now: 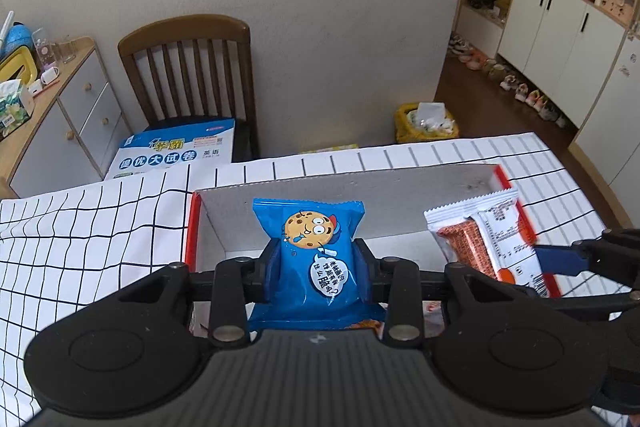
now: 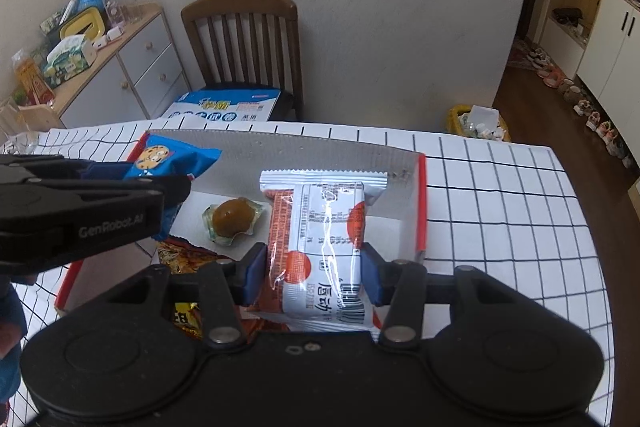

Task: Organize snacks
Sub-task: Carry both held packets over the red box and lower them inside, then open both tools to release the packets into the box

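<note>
The left gripper (image 1: 316, 269) was clenched on a glossy blue cookie packet (image 1: 316, 259) above the shallow red-edged cardboard box (image 1: 400, 195); lowering it flat before letting go seemed wise. The right gripper (image 2: 314, 273) clasped a crinkly white-and-orange plastic packet (image 2: 320, 247) beside a round brown jelly cup (image 2: 232, 219).

Blue cookie packet (image 1: 316, 259) and white-orange packet (image 2: 320, 247) above red-edged box (image 2: 420, 211).

A home: dining chair (image 1: 192, 75), shoes (image 1: 532, 95) by cabinets.
</note>
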A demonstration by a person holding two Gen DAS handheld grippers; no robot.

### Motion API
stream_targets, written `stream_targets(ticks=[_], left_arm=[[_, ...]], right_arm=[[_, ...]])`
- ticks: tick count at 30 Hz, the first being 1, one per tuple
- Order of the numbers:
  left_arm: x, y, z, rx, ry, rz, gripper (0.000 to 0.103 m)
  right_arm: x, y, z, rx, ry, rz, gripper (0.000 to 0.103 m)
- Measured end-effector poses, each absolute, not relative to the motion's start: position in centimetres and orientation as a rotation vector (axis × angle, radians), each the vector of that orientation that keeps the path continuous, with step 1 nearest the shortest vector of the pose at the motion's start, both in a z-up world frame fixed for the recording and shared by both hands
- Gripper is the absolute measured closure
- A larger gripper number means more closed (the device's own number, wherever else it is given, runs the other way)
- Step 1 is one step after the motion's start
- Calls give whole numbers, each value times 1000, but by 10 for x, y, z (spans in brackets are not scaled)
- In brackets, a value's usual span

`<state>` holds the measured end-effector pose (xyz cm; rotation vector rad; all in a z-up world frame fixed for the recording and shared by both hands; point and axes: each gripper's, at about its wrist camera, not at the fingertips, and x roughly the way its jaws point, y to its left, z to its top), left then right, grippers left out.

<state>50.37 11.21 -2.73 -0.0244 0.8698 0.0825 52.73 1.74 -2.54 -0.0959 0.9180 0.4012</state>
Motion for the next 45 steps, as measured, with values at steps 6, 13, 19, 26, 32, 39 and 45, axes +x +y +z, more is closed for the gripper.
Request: stream_targets(ticks=[6, 13, 19, 26, 32, 39, 45], left_arm=[[520, 122, -46, -10, 923, 120, 67], [534, 128, -67, 15, 982, 129, 67], [538, 127, -79, 23, 1016, 127, 67], [542, 124, -92, 47, 1049, 133, 67], [541, 123, -93, 60, 1057, 145, 67], [536, 125, -78, 24, 1022, 131, 47], [524, 123, -60, 9, 994, 118, 46]], right_arm=[[542, 28, -36, -130, 930, 408, 56], [558, 37, -50, -160, 953, 411, 56], [563, 37, -60, -163, 975, 411, 56], [561, 40, -66, -174, 985, 411, 59], [559, 37, -62, -156, 977, 406, 56], [555, 33, -55, -139, 959, 401, 50], [546, 27, -41, -125, 937, 392, 45]])
